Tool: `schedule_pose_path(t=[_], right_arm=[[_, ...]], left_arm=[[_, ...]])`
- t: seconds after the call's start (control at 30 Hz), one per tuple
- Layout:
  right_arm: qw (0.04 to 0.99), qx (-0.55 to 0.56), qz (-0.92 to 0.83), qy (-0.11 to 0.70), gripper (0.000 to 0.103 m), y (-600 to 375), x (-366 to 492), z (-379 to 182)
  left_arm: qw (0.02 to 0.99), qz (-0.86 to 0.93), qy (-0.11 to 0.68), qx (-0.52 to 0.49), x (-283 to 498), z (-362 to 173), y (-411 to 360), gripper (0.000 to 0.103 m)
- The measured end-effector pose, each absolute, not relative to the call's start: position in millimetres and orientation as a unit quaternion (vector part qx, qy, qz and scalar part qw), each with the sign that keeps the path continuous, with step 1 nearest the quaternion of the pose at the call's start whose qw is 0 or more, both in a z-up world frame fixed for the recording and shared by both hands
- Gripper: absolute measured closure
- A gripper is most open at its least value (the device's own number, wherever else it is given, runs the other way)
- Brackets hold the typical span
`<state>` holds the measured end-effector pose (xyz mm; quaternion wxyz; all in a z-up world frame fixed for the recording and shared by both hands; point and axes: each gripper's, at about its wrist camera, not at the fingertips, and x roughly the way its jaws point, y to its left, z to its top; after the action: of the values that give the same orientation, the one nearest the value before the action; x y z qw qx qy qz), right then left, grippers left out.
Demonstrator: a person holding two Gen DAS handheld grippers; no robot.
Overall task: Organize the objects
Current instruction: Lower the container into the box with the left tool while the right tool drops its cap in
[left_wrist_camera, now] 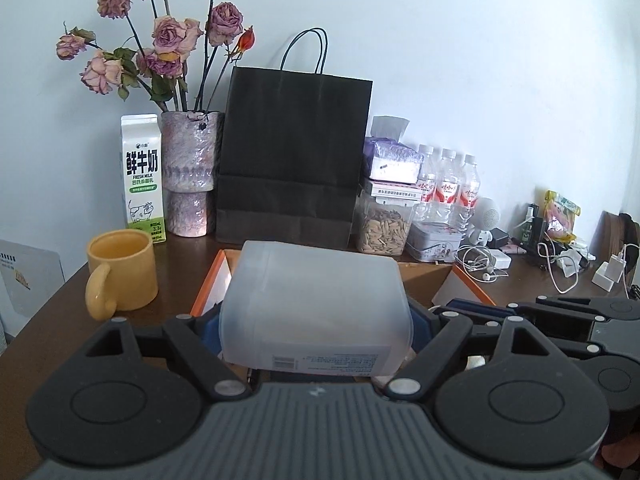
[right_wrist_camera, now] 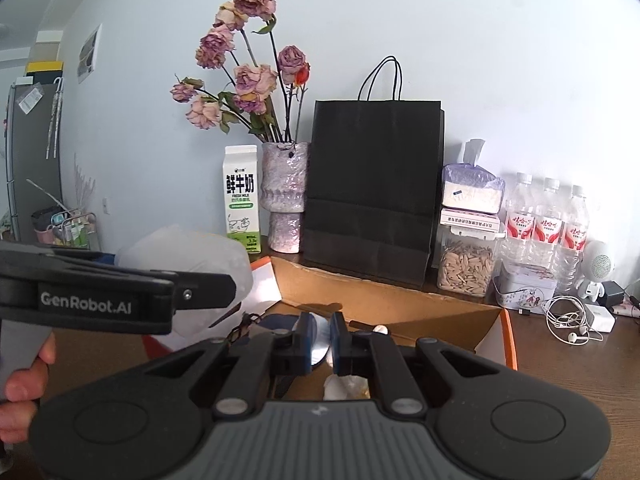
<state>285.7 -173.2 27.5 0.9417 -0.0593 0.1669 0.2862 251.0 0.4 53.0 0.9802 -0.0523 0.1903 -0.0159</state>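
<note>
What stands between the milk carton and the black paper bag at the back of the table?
A mottled pink-grey vase of dried roses stands between the milk carton and the black paper bag; both wrist views show it.

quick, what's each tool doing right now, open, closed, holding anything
Left tool: closed on the frosted plastic container, held over the cardboard box.
Right tool: nearly closed; whether it grips anything cannot be told.

Milk carton [left_wrist_camera: 142, 178], dried-rose vase [left_wrist_camera: 190, 172], black bag [left_wrist_camera: 294, 160].
</note>
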Motion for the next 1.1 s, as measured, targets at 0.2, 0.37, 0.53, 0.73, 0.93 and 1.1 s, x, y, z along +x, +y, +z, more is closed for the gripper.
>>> schedule_pose_path(t=[0.2, 0.37, 0.53, 0.73, 0.93, 1.1], right_arm=[[0.941, -0.042, 0.282, 0.184, 0.095, -170, 314, 15], [0.940, -0.032, 0.274, 0.199, 0.095, -176, 327, 2], [0.939, -0.032, 0.271, 0.210, 0.095, -178, 333, -7], [0.940, -0.030, 0.270, 0.208, 0.095, -181, 331, -8], [0.942, -0.028, 0.255, 0.217, 0.075, -182, 333, -10], [0.950, -0.030, 0.234, 0.206, 0.002, -184, 331, -10]], left_arm=[[0.980, -0.019, 0.191, -0.055, 283, 51, 0, 0.018], [0.978, -0.017, 0.198, -0.056, 298, 40, 4, 0.018], [0.976, -0.008, 0.211, -0.059, 306, 33, 9, 0.018], [0.975, -0.011, 0.217, -0.047, 306, 29, 5, 0.018], [0.975, 0.003, 0.220, -0.042, 308, 26, 4, 0.008], [0.975, 0.014, 0.217, -0.051, 308, 27, 6, 0.000]])
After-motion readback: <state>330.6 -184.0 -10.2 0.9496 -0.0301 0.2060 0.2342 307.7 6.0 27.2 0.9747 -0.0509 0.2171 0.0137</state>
